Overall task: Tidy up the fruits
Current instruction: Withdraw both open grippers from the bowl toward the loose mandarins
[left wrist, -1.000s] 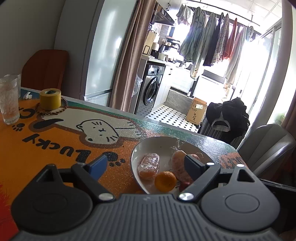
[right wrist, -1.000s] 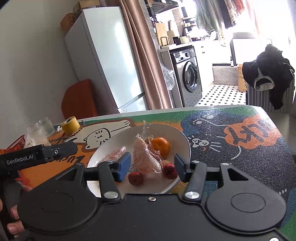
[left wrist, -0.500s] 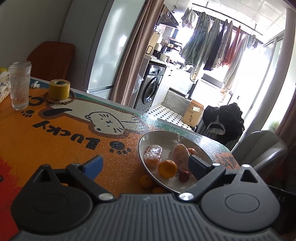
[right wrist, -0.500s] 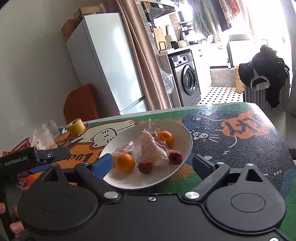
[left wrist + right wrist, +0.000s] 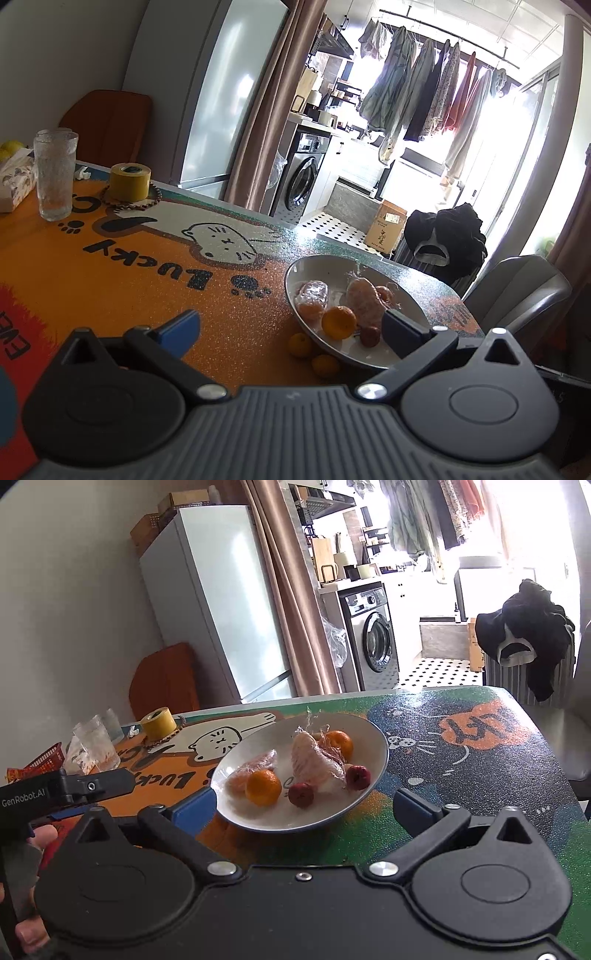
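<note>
Both grippers, left (image 5: 290,326) and right (image 5: 314,808), are wide and hold nothing. Most fruit lies in the plate (image 5: 373,738); two oranges (image 5: 301,345) remain on the table near its left rim.

Strong daylight pours in from the balcony windows (image 5: 517,122) at the back, blowing that area out to near white and leaving the hanging clothes (image 5: 417,92) partly silhouetted. The fridge door (image 5: 229,602) carries soft bright reflections. The table mat (image 5: 110,266) is evenly lit and sparkles with grainy glints. The plate (image 5: 373,760) casts a soft shadow beneath its near rim. Both views bend heavily at the edges, with dark corners, and the nearest black parts are slightly soft.
</note>
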A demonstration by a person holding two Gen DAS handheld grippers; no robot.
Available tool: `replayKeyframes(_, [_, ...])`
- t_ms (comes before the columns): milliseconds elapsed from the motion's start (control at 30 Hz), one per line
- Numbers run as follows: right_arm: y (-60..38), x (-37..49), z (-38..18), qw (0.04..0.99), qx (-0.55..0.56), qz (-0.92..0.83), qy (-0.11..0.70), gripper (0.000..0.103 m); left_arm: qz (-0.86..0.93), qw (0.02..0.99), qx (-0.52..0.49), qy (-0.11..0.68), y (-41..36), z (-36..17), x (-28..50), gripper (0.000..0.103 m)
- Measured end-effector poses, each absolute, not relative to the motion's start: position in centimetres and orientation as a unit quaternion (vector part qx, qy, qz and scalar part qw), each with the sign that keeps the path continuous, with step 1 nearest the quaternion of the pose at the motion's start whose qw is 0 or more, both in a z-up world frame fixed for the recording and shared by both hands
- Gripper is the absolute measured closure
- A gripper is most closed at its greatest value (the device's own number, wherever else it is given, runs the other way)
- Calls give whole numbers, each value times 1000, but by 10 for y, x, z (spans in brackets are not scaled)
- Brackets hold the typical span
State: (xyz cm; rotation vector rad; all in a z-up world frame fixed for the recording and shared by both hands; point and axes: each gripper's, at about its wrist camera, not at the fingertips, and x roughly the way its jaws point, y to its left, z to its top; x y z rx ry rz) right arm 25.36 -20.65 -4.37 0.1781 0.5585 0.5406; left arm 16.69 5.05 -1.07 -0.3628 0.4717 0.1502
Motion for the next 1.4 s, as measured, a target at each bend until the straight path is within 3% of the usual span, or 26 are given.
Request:
replayKeyframes(500, [-187, 229, -48, 918, 51, 282, 274, 0, 68, 947, -185, 255, 70, -26, 154, 0])
replayKeyframes(733, [-174, 230, -56, 909, 48, 293, 294, 17, 67, 950, -163, 259, 70, -35, 151, 1])
replayKeyframes(1067, [-150, 238, -71, 887, 58, 320, 328, 48, 65, 948, -163, 265, 81, -45, 150, 6])
replayKeyframes(1400, [-126, 246, -78, 882, 62, 318, 341, 49, 80, 944, -173, 270, 96, -53, 145, 8])
